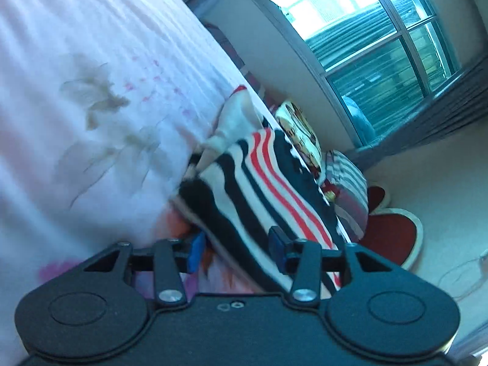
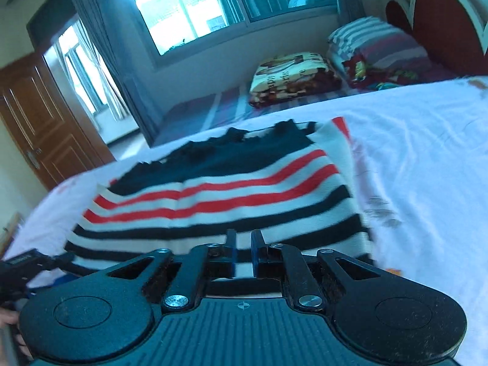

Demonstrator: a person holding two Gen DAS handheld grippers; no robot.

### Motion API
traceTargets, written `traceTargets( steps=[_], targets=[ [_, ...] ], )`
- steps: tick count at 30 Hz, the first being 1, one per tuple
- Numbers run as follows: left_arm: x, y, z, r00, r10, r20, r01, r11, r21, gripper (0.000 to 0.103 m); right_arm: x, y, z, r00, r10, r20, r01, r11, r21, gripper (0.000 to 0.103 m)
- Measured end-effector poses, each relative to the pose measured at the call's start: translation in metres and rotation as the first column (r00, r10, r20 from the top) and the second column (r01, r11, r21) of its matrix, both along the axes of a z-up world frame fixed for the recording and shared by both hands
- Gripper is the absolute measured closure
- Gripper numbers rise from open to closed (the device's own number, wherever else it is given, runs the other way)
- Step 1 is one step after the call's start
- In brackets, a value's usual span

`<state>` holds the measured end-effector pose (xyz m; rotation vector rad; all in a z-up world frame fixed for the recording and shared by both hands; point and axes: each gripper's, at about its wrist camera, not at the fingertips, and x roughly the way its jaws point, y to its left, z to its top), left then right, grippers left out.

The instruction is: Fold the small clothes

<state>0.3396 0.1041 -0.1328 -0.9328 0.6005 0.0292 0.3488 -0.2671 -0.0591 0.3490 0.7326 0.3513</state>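
Note:
A small striped sweater [image 2: 219, 195], white with navy and red stripes and a dark top band, lies on the white bed sheet [image 2: 427, 158]. My right gripper [image 2: 243, 251] sits at its near hem, jaws nearly closed with a narrow gap, cloth showing between them. In the left wrist view the sweater [image 1: 259, 189] lies just ahead, and my left gripper [image 1: 236, 248] is open, its blue pads wide apart over the sweater's near edge. The left gripper also shows at the far left of the right wrist view [image 2: 27, 267].
Folded blankets [image 2: 292, 76] and a striped pillow [image 2: 375, 48] lie at the head of the bed by a red headboard [image 2: 439, 21]. A window [image 2: 195, 6] with grey curtains and a brown door [image 2: 36, 119] stand beyond the bed's far edge.

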Motion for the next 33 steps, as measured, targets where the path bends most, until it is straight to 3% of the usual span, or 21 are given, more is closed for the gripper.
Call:
traceTargets(
  steps=[2,5,7,9,11,13,14,16,17,26,30,33],
  targets=[
    [0.014,0.001,-0.004,0.999,0.032,0.023,-0.032,0.999,-0.014,0.063,0.01,0.009,-0.003,1.0,0.015,0.014,-0.015,1.0,0.024,0.103],
    [0.034,-0.004,-0.006,0.999,0.042,0.034,-0.043,0.999,0.03,0.068,0.032,0.029,-0.012,0.999,0.051,0.014,-0.052,0.997,0.049,0.103],
    [0.041,-0.009,-0.006,0.999,0.04,0.03,-0.042,0.998,0.056,0.078,0.043,0.048,-0.018,0.996,0.088,0.013,-0.088,0.995,0.044,0.103],
    [0.039,-0.007,-0.006,0.998,0.047,0.029,-0.048,0.998,0.029,0.086,0.05,0.067,-0.022,0.993,0.117,0.018,-0.117,0.993,0.033,0.103],
    [0.03,-0.004,0.003,0.996,0.05,0.068,-0.05,0.999,-0.002,0.089,0.052,0.082,-0.024,0.99,0.137,0.028,-0.137,0.99,0.01,0.103],
    [0.022,-0.002,0.013,0.992,0.04,0.119,-0.04,0.999,-0.002,0.089,0.054,0.094,-0.026,0.989,0.148,0.03,-0.147,0.989,-0.025,0.103],
    [0.022,0.0,0.01,0.993,0.037,0.114,-0.037,0.999,-0.008,0.089,0.056,0.098,-0.033,0.989,0.145,0.005,-0.145,0.988,-0.046,0.103],
    [0.029,0.005,-0.006,0.999,0.04,0.019,-0.04,0.999,-0.031,0.089,0.06,0.102,-0.045,0.991,0.134,-0.028,-0.135,0.989,-0.055,0.103],
    [0.028,0.009,-0.013,0.999,0.041,0.015,-0.04,0.997,-0.061,0.089,0.061,0.102,-0.045,0.991,0.13,-0.033,-0.132,0.99,-0.056,0.103],
    [0.022,0.016,-0.015,0.999,0.012,0.03,-0.009,0.996,-0.086,0.089,0.067,0.109,-0.037,0.991,0.075,-0.109,-0.083,0.994,-0.077,0.103],
    [0.029,0.018,-0.006,0.999,-0.005,0.038,0.007,0.998,-0.067,0.089,0.069,0.098,-0.042,0.99,0.041,-0.132,-0.041,0.999,0.004,0.103],
    [0.032,0.013,0.009,0.998,-0.028,0.058,0.028,1.0,-0.001,0.089,0.073,0.095,-0.043,0.99,0.055,-0.132,-0.054,0.998,0.015,0.103]
  ],
)
